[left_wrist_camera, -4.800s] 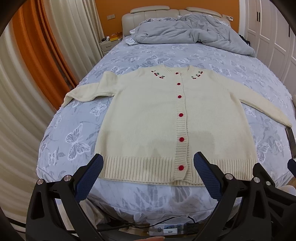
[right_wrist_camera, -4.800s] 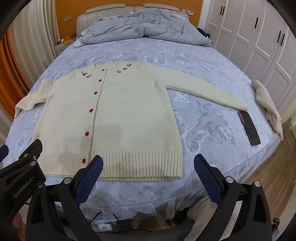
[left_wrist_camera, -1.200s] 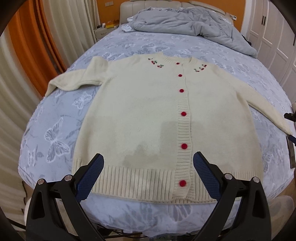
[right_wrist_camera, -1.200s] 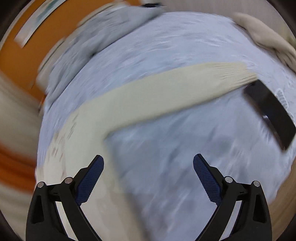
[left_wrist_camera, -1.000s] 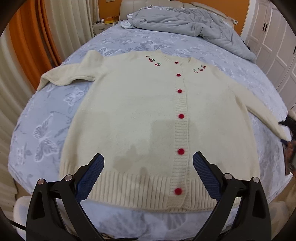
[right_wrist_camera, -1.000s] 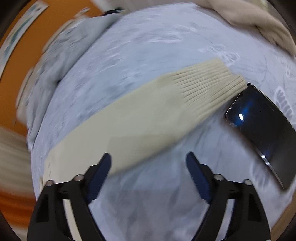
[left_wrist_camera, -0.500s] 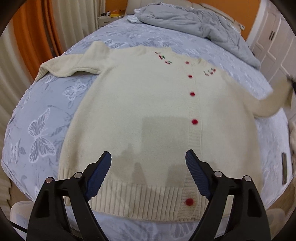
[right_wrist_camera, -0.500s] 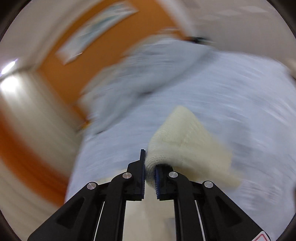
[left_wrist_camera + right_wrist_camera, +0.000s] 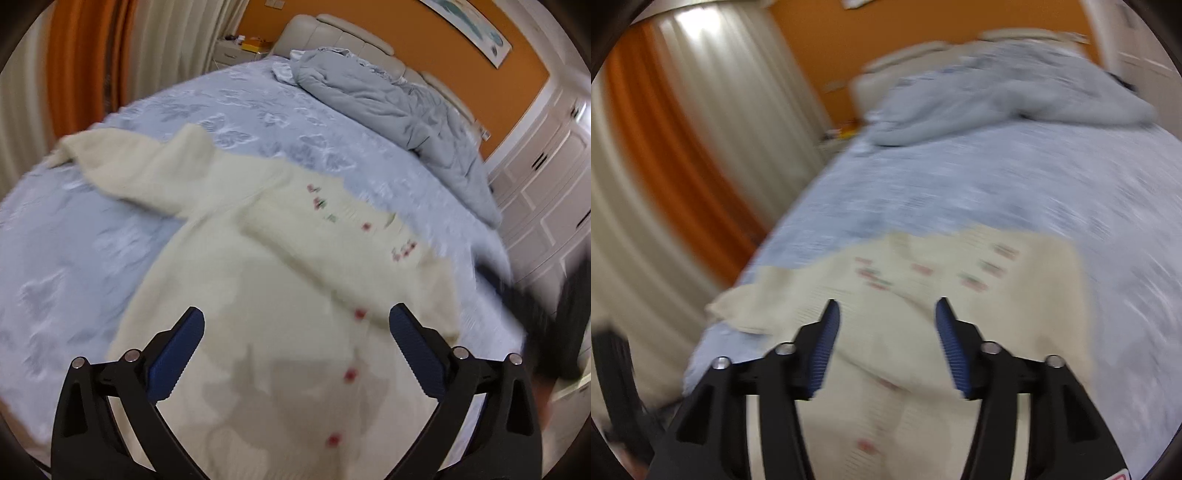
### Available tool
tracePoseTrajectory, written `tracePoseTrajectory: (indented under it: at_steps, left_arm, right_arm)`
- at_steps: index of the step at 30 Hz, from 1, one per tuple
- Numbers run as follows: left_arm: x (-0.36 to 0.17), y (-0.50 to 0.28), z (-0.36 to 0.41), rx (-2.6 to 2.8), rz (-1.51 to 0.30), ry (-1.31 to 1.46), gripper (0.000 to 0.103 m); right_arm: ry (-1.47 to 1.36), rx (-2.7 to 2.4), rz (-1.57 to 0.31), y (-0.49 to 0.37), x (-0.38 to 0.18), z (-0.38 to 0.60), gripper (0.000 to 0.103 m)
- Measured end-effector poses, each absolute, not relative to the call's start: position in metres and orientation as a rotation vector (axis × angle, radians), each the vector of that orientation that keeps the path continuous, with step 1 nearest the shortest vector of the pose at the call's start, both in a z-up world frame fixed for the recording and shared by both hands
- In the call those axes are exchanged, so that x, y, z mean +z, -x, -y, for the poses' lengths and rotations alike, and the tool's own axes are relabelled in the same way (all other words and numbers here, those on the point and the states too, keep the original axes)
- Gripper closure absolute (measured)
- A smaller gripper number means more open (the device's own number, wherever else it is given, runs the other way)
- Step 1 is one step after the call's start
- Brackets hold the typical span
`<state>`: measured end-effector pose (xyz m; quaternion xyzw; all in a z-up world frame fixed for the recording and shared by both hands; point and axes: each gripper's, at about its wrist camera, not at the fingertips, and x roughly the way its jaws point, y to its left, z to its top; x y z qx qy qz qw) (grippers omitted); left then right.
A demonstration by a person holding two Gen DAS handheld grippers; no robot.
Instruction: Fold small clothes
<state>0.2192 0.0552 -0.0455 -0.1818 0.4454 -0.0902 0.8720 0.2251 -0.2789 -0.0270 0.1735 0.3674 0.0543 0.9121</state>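
A cream cardigan (image 9: 258,332) with red buttons and cherry embroidery lies flat on the bed; it also shows in the right wrist view (image 9: 1027,295). Its right sleeve (image 9: 317,254) now lies folded across the chest. Its left sleeve (image 9: 122,166) stretches out to the left. My left gripper (image 9: 295,343) is open and empty, above the cardigan's lower half. My right gripper (image 9: 886,332) is open and empty, above the chest near the collar. Both views are blurred by motion.
The blue butterfly bedspread (image 9: 74,251) covers the bed. A grey duvet (image 9: 388,99) is heaped at the headboard. Orange and cream curtains (image 9: 665,166) hang on the left. White wardrobes (image 9: 546,177) stand on the right. A dark blurred shape (image 9: 535,306) is at the right edge.
My right gripper carried the right sleeve cuff across the chest, then opened and let it go. My left gripper swung left and slightly forward, staying open.
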Motion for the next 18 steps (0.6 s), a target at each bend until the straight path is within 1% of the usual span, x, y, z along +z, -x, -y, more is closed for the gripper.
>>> tracePoseTrajectory:
  at_steps: [3,7,8,9,10,11,12,13,14,16,18]
  left_arm:
    - [-0.069,-0.271,-0.046,-0.168,-0.958,0.439,0.005]
    - [-0.13,-0.325,-0.037,-0.076,-1.083,0.541,0.006]
    - [-0.143,-0.332,-0.035,-0.038,-1.117,0.538,0.015]
    - [-0.152,-0.336,-0.033,-0.02,-1.138,0.54,0.02]
    - [-0.158,-0.339,-0.031,-0.004,-1.146,0.533,0.025]
    - [-0.158,-0.338,-0.029,0.02,-1.124,0.511,0.036]
    - [-0.154,-0.339,-0.027,0.038,-1.098,0.483,0.049]
    - [-0.149,-0.341,-0.023,0.016,-1.068,0.464,0.086]
    - [-0.143,-0.344,-0.022,-0.049,-1.047,0.488,0.09]
    - [-0.123,-0.34,-0.028,-0.092,-0.934,0.56,0.091]
    - [-0.104,-0.33,-0.033,-0.116,-0.823,0.575,0.091]
  right_arm:
    - [-0.33,-0.084,-0.862,-0.189,-0.068,0.323,0.048]
    - [-0.253,-0.183,-0.958,-0.178,-0.108,0.347,0.048]
    - [-0.236,-0.18,-0.971,-0.18,-0.115,0.349,0.048]
    - [-0.224,-0.182,-0.985,-0.186,-0.123,0.35,0.048]
    - [-0.225,-0.177,-0.99,-0.187,-0.126,0.349,0.05]
    - [-0.231,-0.168,-0.994,-0.193,-0.132,0.35,0.069]
    - [-0.259,-0.15,-0.995,-0.199,-0.134,0.352,0.085]
    - [-0.287,-0.145,-0.985,-0.202,-0.131,0.355,0.092]
    - [-0.323,-0.141,-0.941,-0.204,-0.121,0.356,0.093]
    - [-0.419,-0.147,-0.786,-0.194,-0.092,0.369,0.094]
    - [-0.462,-0.18,-0.72,-0.18,-0.087,0.377,0.094]
